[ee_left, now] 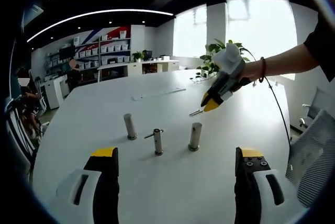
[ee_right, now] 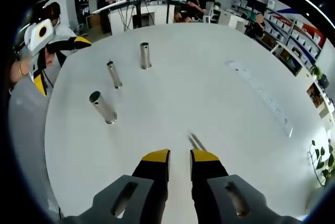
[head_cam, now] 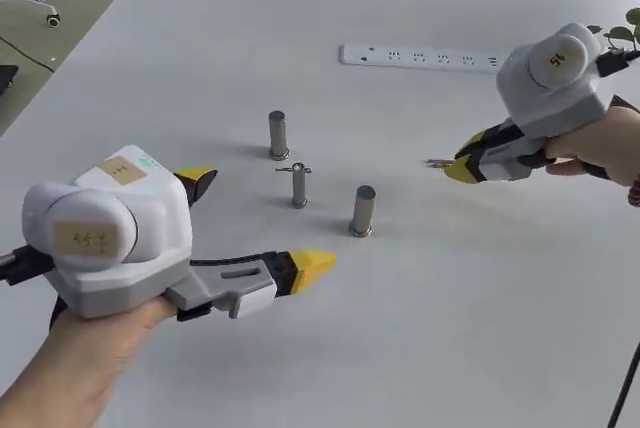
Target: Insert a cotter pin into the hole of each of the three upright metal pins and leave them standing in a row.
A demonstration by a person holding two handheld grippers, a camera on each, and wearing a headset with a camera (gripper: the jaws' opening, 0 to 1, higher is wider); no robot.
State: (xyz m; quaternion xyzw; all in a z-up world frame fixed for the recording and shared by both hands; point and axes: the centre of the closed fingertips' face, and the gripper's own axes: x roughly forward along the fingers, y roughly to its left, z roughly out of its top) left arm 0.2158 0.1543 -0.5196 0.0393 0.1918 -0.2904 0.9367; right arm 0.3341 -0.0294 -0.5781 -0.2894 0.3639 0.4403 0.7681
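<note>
Head view: three metal pins are standing upright on the white worktop [head_cam: 450, 328] near centre, in a slanted row running approx. 11 to 5 o'clock. These are the far pin [head_cam: 278, 135], middle pin [head_cam: 299, 186] and near pin [head_cam: 363, 210]. The middle pin is carrying a fitted cotter pin [head_cam: 293, 167] crosswise thru its top.

The right gripper [head_cam: 465, 168] is hovering at 3 o'clock of the row, well apart from it. Its jaws are pressing together on a loose cotter pin [head_cam: 437, 162], which is sticking out of the tips toward 9 o'clock, i.e. toward the pins.

The left gripper [head_cam: 255, 223] is sitting at 8 o'clock of the row w/ jaws spread wide apart, gripping nothing. One yellow tip is lying near the near pin, not touching it. In the left gripper view the row is showing btwn the two jaws, further ahead.

A white power strip [head_cam: 420, 56] is lying flat at 1 o'clock, well beyond the pins.
</note>
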